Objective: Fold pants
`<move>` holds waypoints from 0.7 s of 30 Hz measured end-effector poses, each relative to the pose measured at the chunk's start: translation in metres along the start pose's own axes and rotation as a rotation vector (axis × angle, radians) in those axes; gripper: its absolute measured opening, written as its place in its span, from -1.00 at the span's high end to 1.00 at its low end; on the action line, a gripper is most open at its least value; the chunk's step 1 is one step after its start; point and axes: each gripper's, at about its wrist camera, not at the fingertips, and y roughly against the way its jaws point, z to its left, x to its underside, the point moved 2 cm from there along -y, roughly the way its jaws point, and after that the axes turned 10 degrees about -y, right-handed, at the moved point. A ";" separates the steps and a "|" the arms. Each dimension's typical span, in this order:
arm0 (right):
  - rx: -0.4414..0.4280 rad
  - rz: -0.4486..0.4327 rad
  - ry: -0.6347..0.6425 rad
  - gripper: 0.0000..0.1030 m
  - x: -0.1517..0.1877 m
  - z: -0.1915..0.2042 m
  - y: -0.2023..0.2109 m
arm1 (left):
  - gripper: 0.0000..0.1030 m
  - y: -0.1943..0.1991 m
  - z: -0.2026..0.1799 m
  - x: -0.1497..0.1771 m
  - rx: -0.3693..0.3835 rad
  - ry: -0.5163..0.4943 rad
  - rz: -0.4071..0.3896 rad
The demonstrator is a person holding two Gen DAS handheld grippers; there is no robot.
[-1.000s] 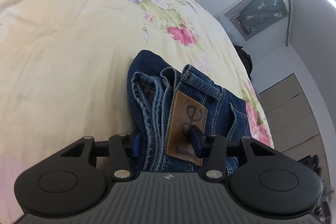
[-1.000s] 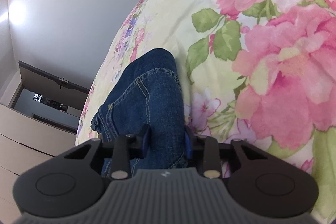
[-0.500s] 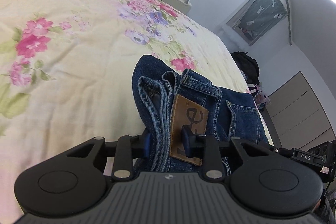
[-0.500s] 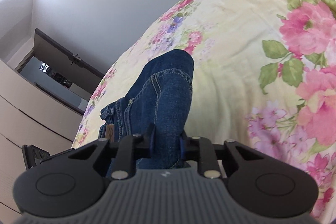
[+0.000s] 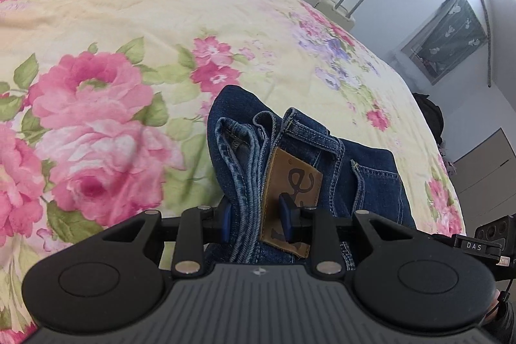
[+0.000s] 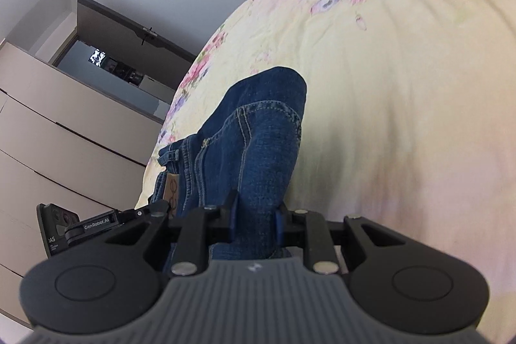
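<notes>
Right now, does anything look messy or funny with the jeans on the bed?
Nothing looks damaged or spilled. The jeans are a bunched stack of folds, clamped at the waistband by the left hand-held gripper and on a folded edge by the right hand-held gripper. The brown patch sits tilted. The bed looks tidy.

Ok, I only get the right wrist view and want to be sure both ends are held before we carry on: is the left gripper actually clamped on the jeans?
Observer: Yes. The left gripper is shut on the jeans at the waistband end, with bunched denim layers between its pads.
Operator: Where is the leather patch relative to those pads?
Observer: The leather patch lies against the inner side of one finger, so it is inside the pinch.
Operator: Anything beyond the bed on that side?
Observer: A suitcase with its handle raised stands past the far edge of the floral bedspread.
</notes>
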 end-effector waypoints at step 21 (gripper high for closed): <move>0.242 0.070 0.024 0.40 0.000 -0.025 -0.073 | 0.17 -0.013 0.041 0.016 -0.026 0.025 0.014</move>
